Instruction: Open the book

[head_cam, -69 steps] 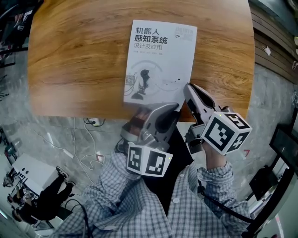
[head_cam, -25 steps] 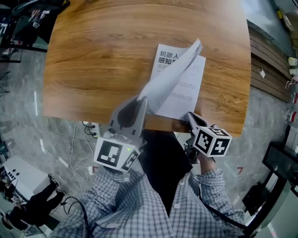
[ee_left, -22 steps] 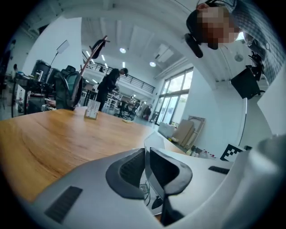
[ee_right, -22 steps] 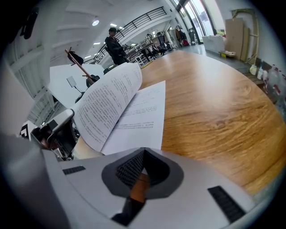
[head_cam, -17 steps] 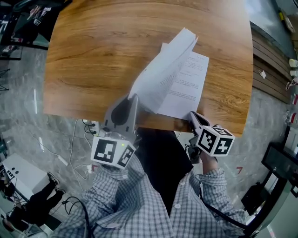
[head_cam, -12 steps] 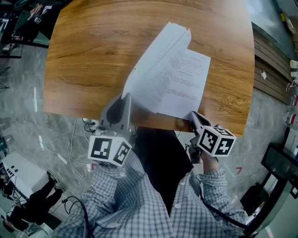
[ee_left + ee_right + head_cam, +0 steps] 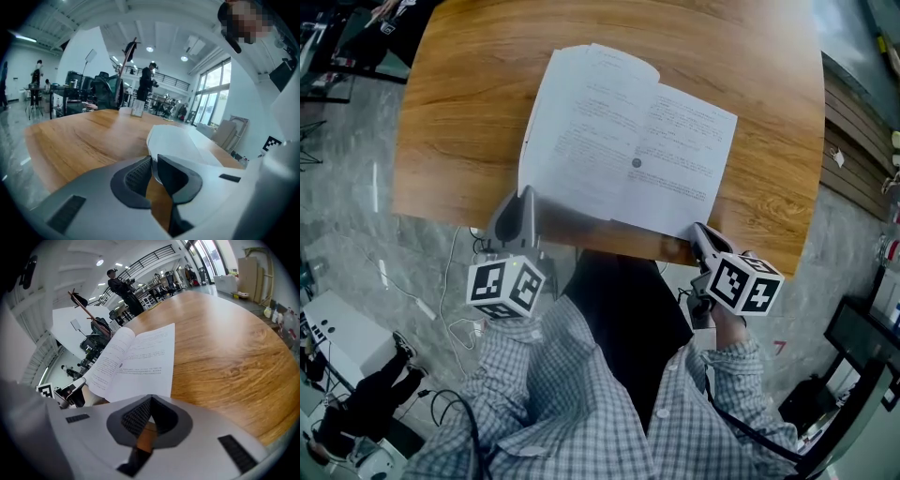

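The book (image 7: 628,141) lies open on the wooden table (image 7: 459,112), white printed pages up, its left half still slightly bowed. My left gripper (image 7: 525,194) is at the near left corner of that left half, shut on the turned cover and pages; in the left gripper view the white sheet (image 7: 178,140) runs in between the pads of my left gripper (image 7: 153,161). My right gripper (image 7: 696,229) is shut with its tip at the book's near right corner, by the table's front edge. In the right gripper view the open book (image 7: 136,359) lies just beyond my right gripper (image 7: 150,399).
The table's front edge runs just under both grippers. Cables (image 7: 455,309) lie on the grey floor below left, and a person (image 7: 356,412) is at the lower left. A small stand (image 7: 137,108) is at the table's far end, with people beyond.
My left gripper has swung the cover and pages over to the left and down, so the book went from shut to lying open. The right gripper has stayed put.
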Demonstrator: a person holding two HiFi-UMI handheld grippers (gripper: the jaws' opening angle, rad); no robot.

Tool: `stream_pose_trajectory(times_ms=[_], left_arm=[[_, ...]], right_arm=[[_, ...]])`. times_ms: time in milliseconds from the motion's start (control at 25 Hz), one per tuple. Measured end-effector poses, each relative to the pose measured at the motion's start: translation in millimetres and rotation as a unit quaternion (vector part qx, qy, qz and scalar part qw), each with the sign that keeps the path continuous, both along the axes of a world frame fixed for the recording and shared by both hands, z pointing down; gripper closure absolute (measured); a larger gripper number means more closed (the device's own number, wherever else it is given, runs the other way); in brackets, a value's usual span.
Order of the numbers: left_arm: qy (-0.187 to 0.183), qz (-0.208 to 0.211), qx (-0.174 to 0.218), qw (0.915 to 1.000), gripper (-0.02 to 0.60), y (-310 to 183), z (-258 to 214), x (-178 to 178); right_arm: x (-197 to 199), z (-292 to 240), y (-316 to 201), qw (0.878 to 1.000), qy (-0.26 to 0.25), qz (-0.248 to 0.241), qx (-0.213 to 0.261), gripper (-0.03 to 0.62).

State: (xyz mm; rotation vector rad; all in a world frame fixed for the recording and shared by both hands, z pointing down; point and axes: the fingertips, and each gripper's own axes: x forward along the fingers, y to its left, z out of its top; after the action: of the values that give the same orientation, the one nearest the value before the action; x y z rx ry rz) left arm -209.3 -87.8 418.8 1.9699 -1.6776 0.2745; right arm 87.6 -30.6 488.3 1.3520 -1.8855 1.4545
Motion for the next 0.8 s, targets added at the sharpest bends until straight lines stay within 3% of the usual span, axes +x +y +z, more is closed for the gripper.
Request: stream_pose_trajectory(times_ms=[520,680,800], left_arm=[[-0.027,-0.003,-0.091,0.9954,0.527,11,41,-19],[-0.09,0.023,-0.109,0.9898,0.489,15,43,-31],[-0.15,0.018,-0.095,0.9839,0.489,14,34,-49]], right_arm=[[-6,-1,-1,1.0,0.004,-0.003,0.0,0.574],[-8,-1,0,1.0,0.003,-0.002,0.0,0.574],[-8,-1,0,1.0,0.003,-0.001,0.002,0.574]])
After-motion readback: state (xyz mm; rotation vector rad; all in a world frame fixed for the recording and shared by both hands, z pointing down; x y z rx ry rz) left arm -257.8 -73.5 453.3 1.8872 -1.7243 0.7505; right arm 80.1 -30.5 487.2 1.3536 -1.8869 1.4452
